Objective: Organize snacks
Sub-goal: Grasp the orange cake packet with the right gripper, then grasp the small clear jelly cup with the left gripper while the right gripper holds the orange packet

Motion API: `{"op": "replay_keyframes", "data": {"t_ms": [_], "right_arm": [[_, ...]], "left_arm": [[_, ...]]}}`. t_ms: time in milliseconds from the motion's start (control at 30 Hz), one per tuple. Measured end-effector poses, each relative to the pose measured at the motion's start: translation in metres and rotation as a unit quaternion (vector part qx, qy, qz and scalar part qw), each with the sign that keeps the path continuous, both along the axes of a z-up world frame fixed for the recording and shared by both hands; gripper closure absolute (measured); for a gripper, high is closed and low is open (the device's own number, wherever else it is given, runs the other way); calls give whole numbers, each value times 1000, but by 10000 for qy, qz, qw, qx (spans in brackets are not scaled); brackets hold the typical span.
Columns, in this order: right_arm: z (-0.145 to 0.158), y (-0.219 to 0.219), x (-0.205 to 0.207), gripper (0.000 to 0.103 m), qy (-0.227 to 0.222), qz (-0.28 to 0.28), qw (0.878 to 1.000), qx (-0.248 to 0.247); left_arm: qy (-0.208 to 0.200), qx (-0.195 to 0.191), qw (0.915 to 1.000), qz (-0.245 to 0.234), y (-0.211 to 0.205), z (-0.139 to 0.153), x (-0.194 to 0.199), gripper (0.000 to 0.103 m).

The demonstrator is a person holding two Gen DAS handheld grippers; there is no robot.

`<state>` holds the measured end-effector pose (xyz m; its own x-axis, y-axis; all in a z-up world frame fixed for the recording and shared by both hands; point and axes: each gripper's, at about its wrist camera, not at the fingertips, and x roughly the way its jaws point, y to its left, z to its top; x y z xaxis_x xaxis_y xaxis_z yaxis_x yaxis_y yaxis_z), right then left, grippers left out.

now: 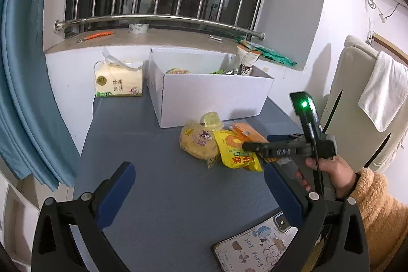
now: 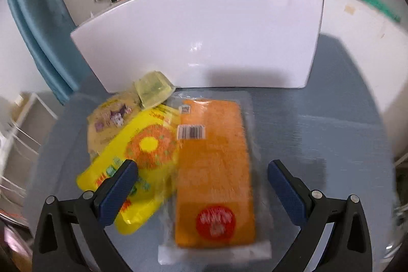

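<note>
right wrist view: right tool (image 2: 202,172) spread wide over orange packet (image 2: 214,170); left tool (image 1: 199,176) wide, empty.

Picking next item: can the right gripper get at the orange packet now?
Probably yes. The right gripper is open and straddles the orange packet, nothing lies on top; only the yellow bag crowds one finger.

orange packet (image 2: 214,170), yellow bag (image 2: 137,159), round cake pack (image 2: 107,119) and jelly cup (image 2: 153,91) lay clustered before the white box (image 2: 204,42).
</note>
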<state>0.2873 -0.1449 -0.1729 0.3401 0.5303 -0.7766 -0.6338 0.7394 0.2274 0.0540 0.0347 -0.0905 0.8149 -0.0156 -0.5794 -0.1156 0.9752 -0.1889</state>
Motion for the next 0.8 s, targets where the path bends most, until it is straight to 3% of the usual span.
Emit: {"op": "replay_keyframes", "data": {"t_ms": [100, 133, 167, 200, 300, 400, 433, 567, 600, 633, 667, 733, 800], "right_arm": [[1, 0, 1, 5, -64, 19, 10000, -57], [2, -3, -1, 21, -87, 21, 10000, -24], [5, -5, -1, 27, -91, 2, 10000, 23], [8, -8, -2, 44, -75, -17, 9999, 72], [12, -17, -7, 50, -47, -8, 10000, 62], [25, -30, -19, 102, -100, -54, 9993, 367], [30, -33, -24, 103, -250, -200, 9991, 268], [36, -36, -39, 99, -614, -133, 9980, 121], [36, -38, -38, 78, -657, -203, 9976, 102], [35, -43, -34, 27, -670, -348, 9971, 33], [34, -51, -29, 5, -655, -494, 9966, 12], [31, -63, -25, 0, -682, -732, 9947, 224], [27, -65, -21, 0, -605, -830, 9946, 133]], "left_arm": [[54, -31, 10000, 20, 3, -4, 2, 0], [68, -45, 10000, 23, 3, -5, 3, 0], [78, -64, 9999, 14, 4, -6, 4, 0], [95, -86, 9999, -2, 4, -7, 5, 0], [153, -97, 9998, -54, 3, -11, 10, 0], [270, -167, 9994, -120, 2, -17, 21, 0], [331, -161, 9992, -142, 2, -20, 29, 0], [437, -135, 9989, -122, 0, -25, 43, 0], [432, -161, 9989, -128, -1, -25, 43, 0], [435, -188, 9988, -152, -3, -25, 43, 0], [445, -179, 9987, -165, -4, -26, 43, 0], [491, -106, 9986, -136, -5, -27, 42, 0], [538, -132, 9984, -100, -4, -30, 43, 0]]}}
